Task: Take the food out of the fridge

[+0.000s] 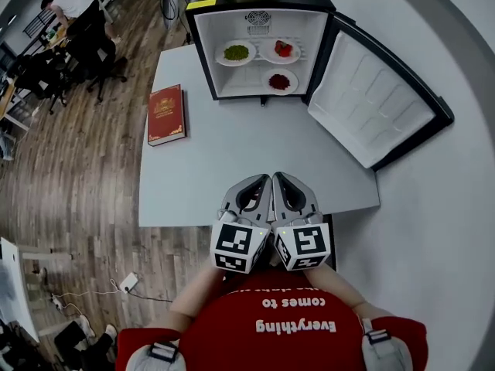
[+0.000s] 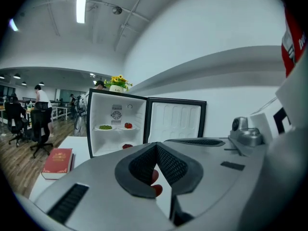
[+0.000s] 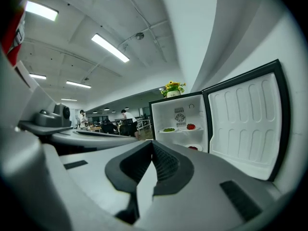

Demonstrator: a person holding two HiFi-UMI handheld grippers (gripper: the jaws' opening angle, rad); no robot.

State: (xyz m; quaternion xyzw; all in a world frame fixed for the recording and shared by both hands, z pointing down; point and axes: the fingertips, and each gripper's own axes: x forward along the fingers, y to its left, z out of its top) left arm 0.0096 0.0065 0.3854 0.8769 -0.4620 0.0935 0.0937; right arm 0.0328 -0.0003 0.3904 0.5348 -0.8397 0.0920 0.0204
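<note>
**Both hand-held grippers shut, food on plates inside the open fridge**

Closed at the tips: left hand-held gripper (image 2: pixel 156 146), ribbed pads (image 2: pixel 168 165) meeting in a narrow point, nothing clamped. Lower in the gap between those pads, a small reddish patch, too unclear to name. Closed in the same way: right hand-held gripper (image 3: pixel 153 143), tip against tip, nothing between.

Held side by side just above the near edge of the white counter (image 1: pixel 232 168), marker cubes (image 1: pixel 240 247) nearly touching. Close in front of a red shirt (image 1: pixel 294 323) and pointing toward the far side. No contact with anything on the counter.

Well apart from both, at the far end of the counter: small fridge (image 1: pixel 203 45), black outside and white inside. Its door (image 1: pixel 379 107) swung wide open to the right.

- Upper shelf, left: plate of green food (image 1: pixel 236 52).
- Upper shelf, right, just beside it: plate of red food (image 1: pixel 283 49).
- Below, toward the right: third plate with dark red food (image 1: pixel 279 82).

Left of the fridge opening, flat on the counter: red book (image 1: pixel 166 114). On top of the fridge: pot of yellow flowers (image 2: pixel 118 81). Farther left, past the counter: wooden floor (image 1: pixel 77 168), with desks and people (image 1: pixel 69 6) at the far end of it.
</note>
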